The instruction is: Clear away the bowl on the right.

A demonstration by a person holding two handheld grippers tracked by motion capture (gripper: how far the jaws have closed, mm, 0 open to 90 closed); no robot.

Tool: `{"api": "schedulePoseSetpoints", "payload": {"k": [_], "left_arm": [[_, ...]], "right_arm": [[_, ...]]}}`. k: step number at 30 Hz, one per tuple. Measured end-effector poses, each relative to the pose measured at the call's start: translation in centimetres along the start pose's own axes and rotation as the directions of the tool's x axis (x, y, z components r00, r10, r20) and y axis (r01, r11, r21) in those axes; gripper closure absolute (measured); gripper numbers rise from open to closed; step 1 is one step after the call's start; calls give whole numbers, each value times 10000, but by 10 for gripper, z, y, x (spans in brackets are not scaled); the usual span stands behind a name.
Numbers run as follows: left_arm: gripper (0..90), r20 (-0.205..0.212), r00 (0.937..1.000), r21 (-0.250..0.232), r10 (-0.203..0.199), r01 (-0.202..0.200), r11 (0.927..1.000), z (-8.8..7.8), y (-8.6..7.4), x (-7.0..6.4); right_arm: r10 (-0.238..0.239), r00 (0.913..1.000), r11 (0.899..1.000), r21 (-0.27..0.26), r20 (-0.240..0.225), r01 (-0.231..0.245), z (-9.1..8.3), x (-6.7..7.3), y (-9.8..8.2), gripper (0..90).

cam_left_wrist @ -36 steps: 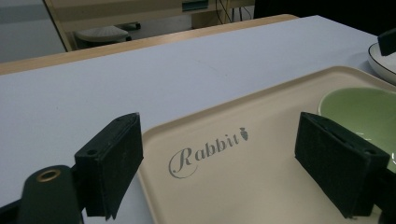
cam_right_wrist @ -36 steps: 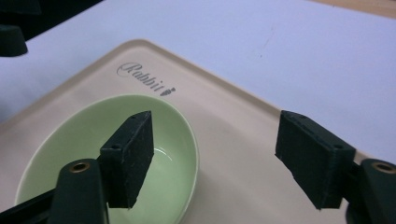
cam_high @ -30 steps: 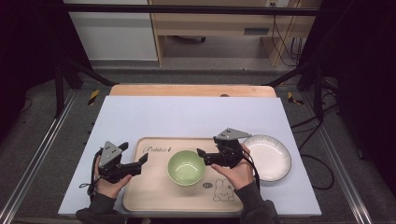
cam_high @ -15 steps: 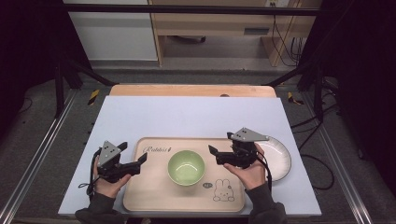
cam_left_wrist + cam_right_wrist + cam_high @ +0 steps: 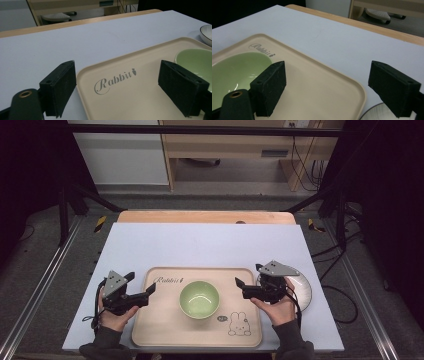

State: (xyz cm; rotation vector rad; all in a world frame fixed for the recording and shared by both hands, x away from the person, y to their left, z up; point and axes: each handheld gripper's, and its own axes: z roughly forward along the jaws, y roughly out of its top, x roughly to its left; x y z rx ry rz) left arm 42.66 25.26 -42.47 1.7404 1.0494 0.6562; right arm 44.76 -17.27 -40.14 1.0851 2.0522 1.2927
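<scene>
Bowl [image 5: 199, 298] sits on tray [image 5: 165, 340] — both claws, left [image 5: 141, 293] and right [image 5: 247, 287], gape wide, holding nothing.

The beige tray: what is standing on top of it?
On the beige tray stands one green bowl, which looks empty. The bowl covers the tray surface beneath it, so anything printed there cannot be seen.
</scene>
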Motion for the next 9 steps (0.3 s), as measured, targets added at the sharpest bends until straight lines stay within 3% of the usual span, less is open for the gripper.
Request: {"api": "schedulePoseSetpoints", "payload": {"k": [9], "left_arm": [[151,-180,9998,253,-93,98,9996,5,-7,7]], "right_arm": [[81,9993,9998,205,377,-89,-10,-13,-15,150]]}}
